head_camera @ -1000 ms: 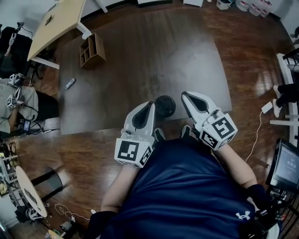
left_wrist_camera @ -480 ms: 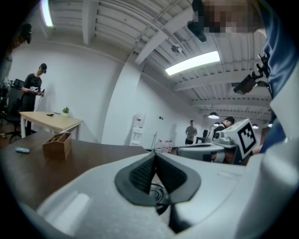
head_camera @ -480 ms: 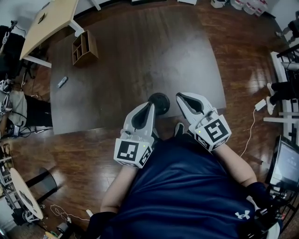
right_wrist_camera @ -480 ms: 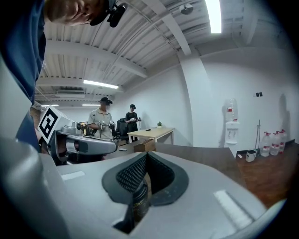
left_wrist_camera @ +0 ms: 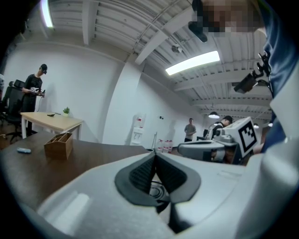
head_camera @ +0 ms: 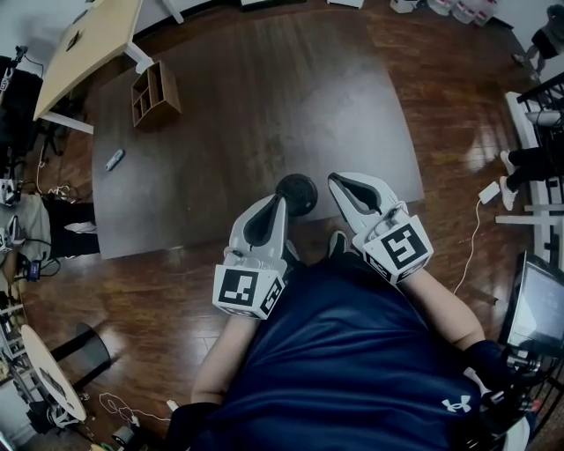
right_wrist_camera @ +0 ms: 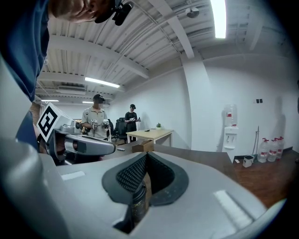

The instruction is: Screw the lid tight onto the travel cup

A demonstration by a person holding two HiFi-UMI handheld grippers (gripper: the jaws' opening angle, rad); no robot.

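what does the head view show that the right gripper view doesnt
Only the head view: the black travel cup's round top, the right gripper's marker cube and a white adapter with cable on the floor. Only the right gripper view: ceiling strip lights, the black head-mounted camera and the cup's side. Both: the left gripper, brown wooden organiser box and dark brown table.
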